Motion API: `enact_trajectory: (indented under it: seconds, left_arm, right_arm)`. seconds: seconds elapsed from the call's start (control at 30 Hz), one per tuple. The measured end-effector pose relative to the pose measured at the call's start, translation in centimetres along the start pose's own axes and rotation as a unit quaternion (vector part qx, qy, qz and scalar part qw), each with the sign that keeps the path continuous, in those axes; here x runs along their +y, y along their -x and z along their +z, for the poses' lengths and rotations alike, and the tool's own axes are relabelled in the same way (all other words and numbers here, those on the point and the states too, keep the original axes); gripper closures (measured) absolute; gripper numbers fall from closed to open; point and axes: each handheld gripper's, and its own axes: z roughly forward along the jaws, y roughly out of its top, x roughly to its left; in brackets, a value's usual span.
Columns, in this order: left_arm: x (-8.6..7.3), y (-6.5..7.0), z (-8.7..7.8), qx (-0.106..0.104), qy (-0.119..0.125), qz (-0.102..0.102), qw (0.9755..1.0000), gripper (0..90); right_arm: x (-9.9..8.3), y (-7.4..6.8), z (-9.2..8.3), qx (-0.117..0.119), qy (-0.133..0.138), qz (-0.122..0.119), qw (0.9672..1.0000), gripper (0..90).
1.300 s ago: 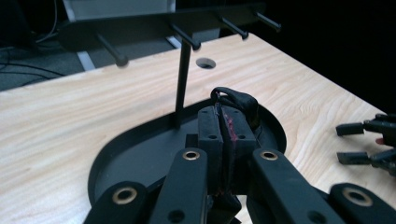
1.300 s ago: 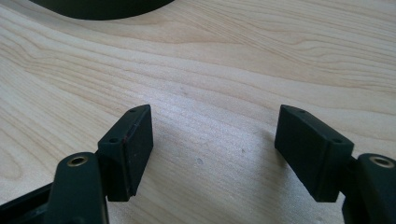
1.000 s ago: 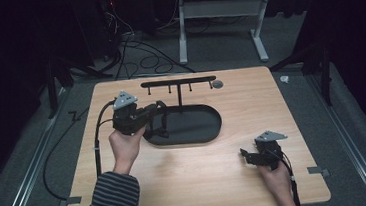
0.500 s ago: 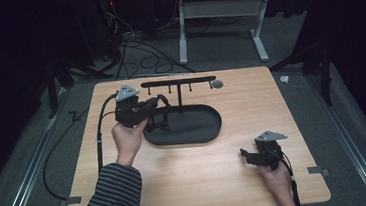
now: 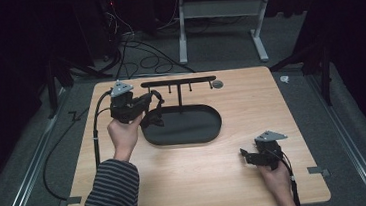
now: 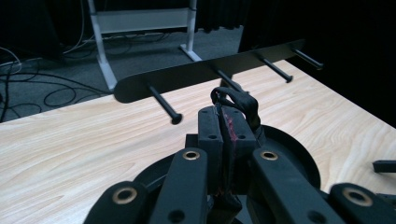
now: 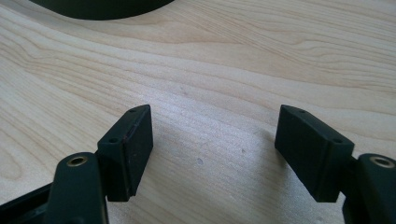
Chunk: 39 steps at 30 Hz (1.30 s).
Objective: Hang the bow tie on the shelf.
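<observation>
A black stand has an oval base (image 5: 193, 132) and a thin post carrying a crossbar (image 5: 179, 81) with several pegs. My left gripper (image 5: 153, 99) hovers over the base's left end, just in front of the bar, shut on a black looped strap (image 5: 155, 116) that hangs below it. In the left gripper view the strap's loop (image 6: 236, 100) pokes up between the closed pads (image 6: 208, 126), a short way in front of a peg (image 6: 164, 102) on the bar (image 6: 205, 72). Near the table's front right, my right gripper (image 5: 245, 156) sits low over the wood, open and empty (image 7: 212, 140).
A small grey round disc (image 5: 217, 84) lies on the table by the bar's right end. The left gripper's cable (image 5: 96, 135) trails off the table's left edge. Beyond the far edge stand desk legs (image 5: 260, 31) and floor cables (image 5: 130, 42).
My left gripper has moved slightly away from the person toward the crossbar, carrying the strap with it. The right gripper has stayed put.
</observation>
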Motion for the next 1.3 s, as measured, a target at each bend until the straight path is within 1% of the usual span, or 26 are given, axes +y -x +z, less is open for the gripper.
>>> enact_trajectory:
  seconds: [0.13,0.27,0.5,0.53,0.67,0.87,0.97,1.13,1.23,1.3]
  left_arm:
    - [0.0,-0.3,0.3,0.008,0.001,-0.003,1.0,87.2]
    - [0.0,-0.7,0.6,0.014,0.003,-0.01,0.9999,87.2]
    - [-0.2,-1.5,1.2,0.03,0.002,-0.021,0.9993,87.1]
    - [-0.2,-1.5,1.2,0.03,0.002,-0.021,0.9993,87.1]
    - [-0.3,-1.7,1.7,0.043,-0.003,-0.016,0.9989,87.0]
    - [-0.4,-2.1,2.0,0.053,0.0,-0.023,0.9983,86.9]
    - [-0.4,-2.3,2.2,0.054,-0.002,-0.027,0.9982,86.9]
    - [-0.6,-2.3,2.4,0.057,-0.007,-0.023,0.9981,86.5]
    - [-0.6,-2.3,2.5,0.057,-0.009,-0.021,0.9981,84.7]
    - [-0.7,-2.2,2.6,0.057,-0.015,-0.02,0.9981,83.0]
  right_arm:
    - [0.0,0.0,0.0,0.0,0.0,0.0,1.0,29.1]
    - [0.0,0.0,0.0,0.0,0.0,0.0,1.0,29.1]
    - [0.0,0.0,0.0,0.0,0.0,0.0,1.0,29.0]
    - [0.0,0.0,0.0,0.0,0.0,0.0,1.0,29.0]
    - [0.0,0.0,0.0,0.0,-0.001,0.0,1.0,29.0]
    - [0.0,0.0,0.0,0.0,0.0,0.0,1.0,28.9]
    - [0.0,0.0,0.0,0.0,0.0,0.0,1.0,28.9]
    - [0.0,0.0,0.0,0.001,0.0,0.0,1.0,28.9]
    - [0.0,0.0,0.0,0.001,-0.001,-0.001,1.0,28.9]
    - [0.0,0.0,0.0,0.001,-0.001,-0.001,1.0,28.9]
